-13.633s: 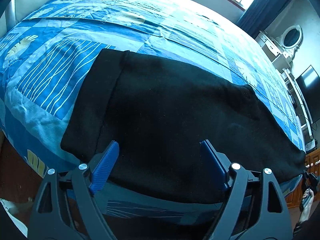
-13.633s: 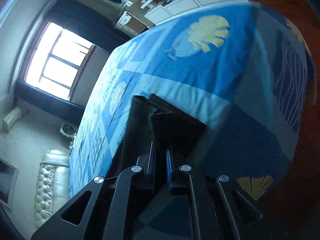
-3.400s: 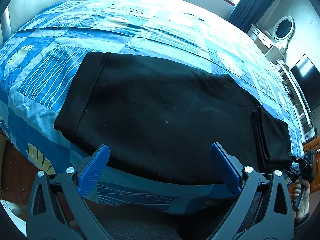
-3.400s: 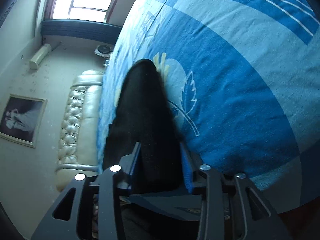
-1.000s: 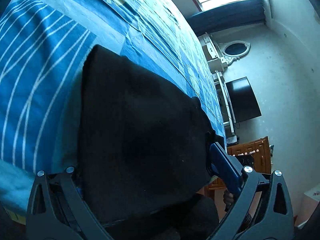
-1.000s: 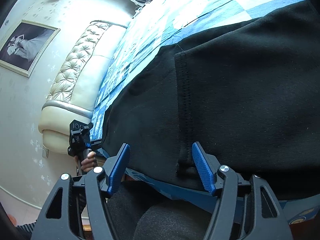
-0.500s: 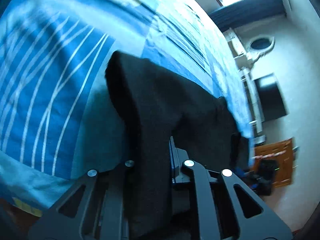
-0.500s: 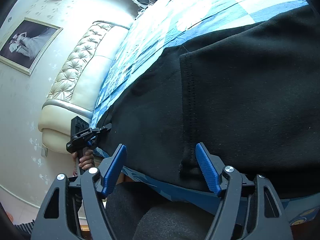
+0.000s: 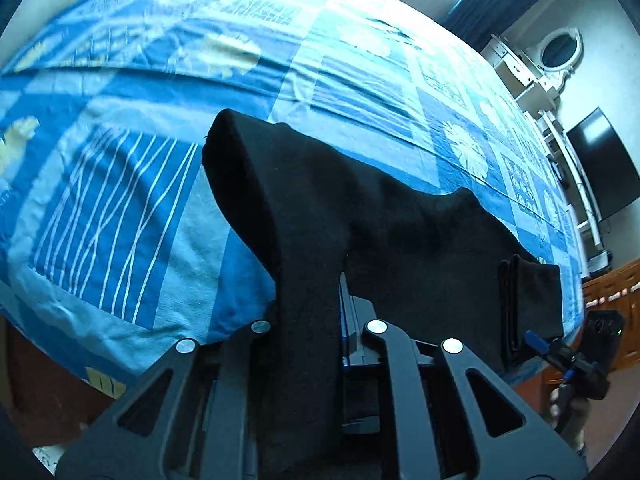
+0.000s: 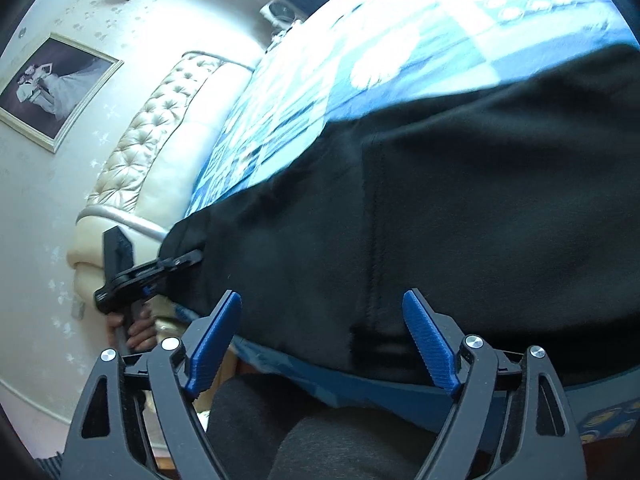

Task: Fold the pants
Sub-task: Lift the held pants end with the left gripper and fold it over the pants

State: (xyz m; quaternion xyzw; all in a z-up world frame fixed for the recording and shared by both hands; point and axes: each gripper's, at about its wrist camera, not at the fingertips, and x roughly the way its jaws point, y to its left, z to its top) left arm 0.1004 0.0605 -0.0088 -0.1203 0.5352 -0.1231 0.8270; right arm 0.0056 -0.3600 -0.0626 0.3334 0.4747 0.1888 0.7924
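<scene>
The black pants (image 9: 400,232) lie across the blue patterned bed, with the leg end folded over at the right (image 9: 528,292). My left gripper (image 9: 312,312) is shut on the pants' waist end and has lifted that edge off the bed, so it hangs as a raised fold (image 9: 256,168). The pants fill the right wrist view (image 10: 460,216), with a stitched seam running down the middle. My right gripper (image 10: 328,340) is open and empty, just off the near edge of the pants. It also shows in the left wrist view (image 9: 560,356), and the left gripper shows in the right wrist view (image 10: 188,258).
The blue quilt (image 9: 120,184) covers the whole bed. A cream tufted headboard (image 10: 160,136) stands at the left end. A dresser with an oval mirror (image 9: 560,52) and a dark television (image 9: 604,168) stand past the far right. My dark-trousered legs (image 10: 320,440) are against the bed's near edge.
My left gripper, shut on the waist end, has lifted it higher and swung toward the middle of the bed. My right gripper has stayed open and shifted slightly.
</scene>
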